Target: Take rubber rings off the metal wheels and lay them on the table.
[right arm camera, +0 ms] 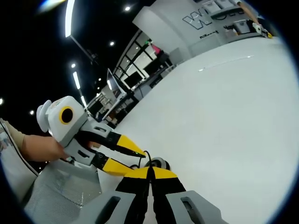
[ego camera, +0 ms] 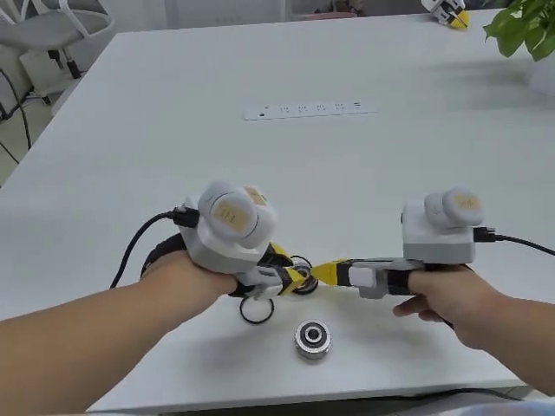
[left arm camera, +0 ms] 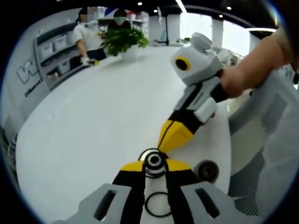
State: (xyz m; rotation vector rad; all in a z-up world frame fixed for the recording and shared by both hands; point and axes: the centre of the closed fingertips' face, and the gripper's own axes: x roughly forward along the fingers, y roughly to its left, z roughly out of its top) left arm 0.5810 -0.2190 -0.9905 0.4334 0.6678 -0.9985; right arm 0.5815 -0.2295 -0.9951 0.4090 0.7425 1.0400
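My left gripper (ego camera: 295, 279) (left arm camera: 154, 168) is shut on a small metal wheel (ego camera: 304, 284) (left arm camera: 154, 160), held just above the white table (ego camera: 347, 173). From the right, my right gripper (ego camera: 319, 273) (right arm camera: 150, 169) meets that wheel with its yellow tips pressed together, pinching the thin black rubber ring (ego camera: 300, 261) (right arm camera: 145, 156) that loops off it. In the right gripper view the left gripper (right arm camera: 136, 163) holds the wheel (right arm camera: 159, 163) right at my tips. A second metal wheel (ego camera: 312, 338) (left arm camera: 207, 171) lies on the table near the front edge. A loose black ring (ego camera: 257, 310) (left arm camera: 159, 204) lies under the left gripper.
A white power strip (ego camera: 310, 110) sits mid-table, and a green plant (ego camera: 525, 30) stands at the far right corner. The table's front edge (ego camera: 347, 394) runs just below the loose wheel. A grey chair (left arm camera: 275, 140) stands off the table; two people (left arm camera: 86, 35) are at the far end.
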